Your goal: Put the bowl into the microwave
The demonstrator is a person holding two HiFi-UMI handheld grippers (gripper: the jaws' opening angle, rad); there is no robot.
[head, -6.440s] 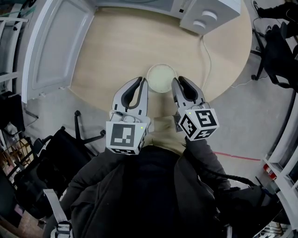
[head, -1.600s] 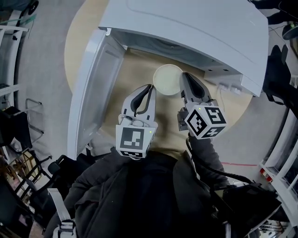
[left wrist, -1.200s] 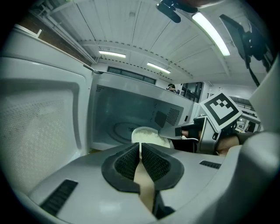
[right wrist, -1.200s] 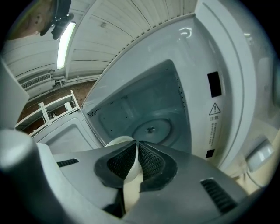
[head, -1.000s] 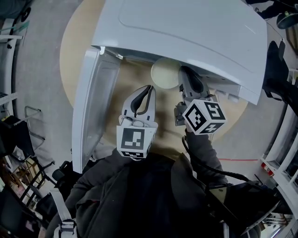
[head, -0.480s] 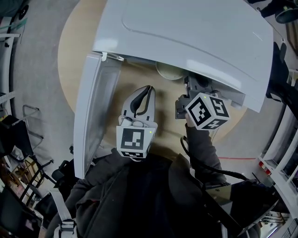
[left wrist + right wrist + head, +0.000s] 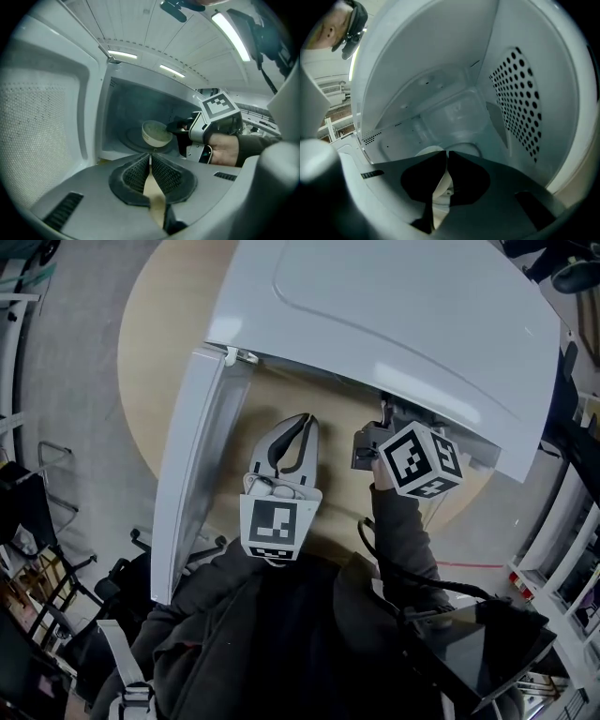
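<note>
Right hand-held gripper (image 7: 446,154) grips the bowl (image 7: 156,133) inside the microwave (image 7: 403,324).

In the head view, the microwave (image 7: 403,324) hides the bowl (image 7: 156,133).

Setting: a lab or test workroom of office type.
Evidence:
- white microwave (image 7: 403,324) standing on a round wooden table (image 7: 178,362)
- bare grey floor (image 7: 75,381) with a red tape line (image 7: 469,565)
- black office chairs (image 7: 28,507)
- white racks (image 7: 562,596)
- panelled ceiling (image 7: 154,28) with strip lights (image 7: 229,29)
</note>
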